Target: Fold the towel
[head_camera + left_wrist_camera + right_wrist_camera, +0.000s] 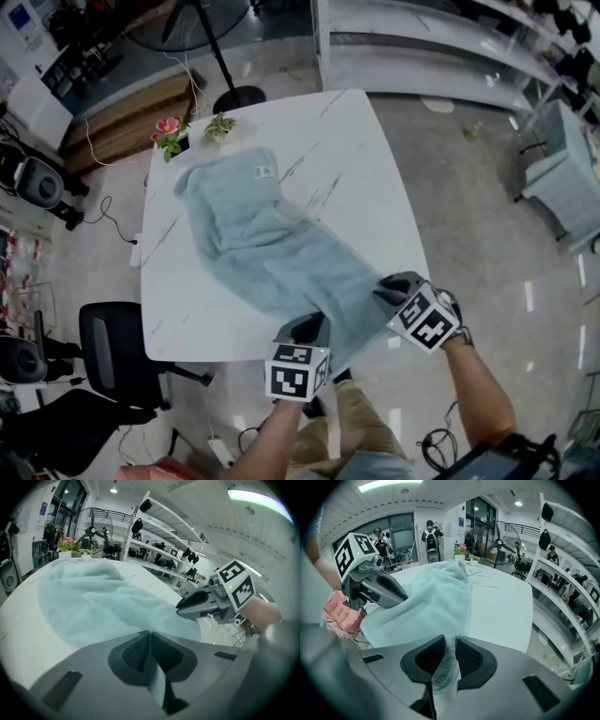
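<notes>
A light blue towel [272, 244] lies crumpled lengthwise on the white marble-look table [356, 159], running from the far left to the near edge. My left gripper [305, 330] is shut on the towel's near corner at the table's front edge; in the left gripper view [149, 635] fabric [93, 602] shows pinched between the pads. My right gripper [394, 286] is shut on the other near corner, a little to the right. In the right gripper view [450, 641] the towel [436, 597] fills the gap between its jaws. Each gripper appears in the other's view: the right gripper [192, 604], the left gripper [393, 590].
Two small flower pots [169, 136] [220, 125] stand at the table's far left corner. A floor fan base [234, 96] is behind the table, a black chair [117, 352] to its left and white shelving [422, 47] at the back right.
</notes>
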A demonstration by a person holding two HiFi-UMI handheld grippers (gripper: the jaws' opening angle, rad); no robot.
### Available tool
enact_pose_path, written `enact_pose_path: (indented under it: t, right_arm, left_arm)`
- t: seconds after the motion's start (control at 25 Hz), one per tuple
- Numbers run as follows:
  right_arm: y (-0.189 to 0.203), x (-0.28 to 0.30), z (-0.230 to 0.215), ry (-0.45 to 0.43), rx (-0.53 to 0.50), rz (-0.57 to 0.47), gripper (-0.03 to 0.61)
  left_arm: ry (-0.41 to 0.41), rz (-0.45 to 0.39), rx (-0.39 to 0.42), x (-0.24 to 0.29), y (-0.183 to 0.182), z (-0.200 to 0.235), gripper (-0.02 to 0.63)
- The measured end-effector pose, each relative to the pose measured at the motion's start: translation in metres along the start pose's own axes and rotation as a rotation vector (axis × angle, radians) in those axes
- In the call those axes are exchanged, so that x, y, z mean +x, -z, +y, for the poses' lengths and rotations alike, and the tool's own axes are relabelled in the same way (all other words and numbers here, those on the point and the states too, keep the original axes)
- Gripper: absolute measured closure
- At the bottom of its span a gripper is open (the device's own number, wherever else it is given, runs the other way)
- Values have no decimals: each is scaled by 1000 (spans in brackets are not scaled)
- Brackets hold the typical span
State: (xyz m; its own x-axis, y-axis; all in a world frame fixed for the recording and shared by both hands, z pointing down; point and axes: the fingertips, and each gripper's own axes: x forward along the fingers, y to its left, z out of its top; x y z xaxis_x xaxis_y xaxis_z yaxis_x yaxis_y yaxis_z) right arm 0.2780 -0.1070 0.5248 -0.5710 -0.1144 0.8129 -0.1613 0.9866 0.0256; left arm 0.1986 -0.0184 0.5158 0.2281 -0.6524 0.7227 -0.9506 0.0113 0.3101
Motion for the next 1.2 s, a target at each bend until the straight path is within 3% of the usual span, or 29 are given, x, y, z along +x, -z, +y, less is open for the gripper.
enact_pose_path:
  t: [0.16,0.32,0.56,0.72,0.92,1.04,1.2]
  right_arm:
    - [17,-11,-36,9,-15,42,486]
    - [23,-15,-52,0,2,51,480]
    - [-35,-39,-45,-62,163,-136,463]
    - [-101,-38,-35,-86,155,-263,463]
    - [-167,-25,-15,-124,91,-333,465]
    - [-193,-10,1,-140,62,-351,465]
    - [-210,13,14,-137,102,-361,465]
  left_arm:
    - [47,10,22,21,-10,-30,589]
    - [95,39,-10,27,-15,-46,588]
    - [86,-8,15,-6,-49,-44,588]
    - [14,-85,40,-30,-88,-4,586]
    - [-88,-178,98,-60,-137,68,583]
    - [-154,-204,158,-72,-157,124,569]
    - [-225,-232,208,-76,-178,206,549]
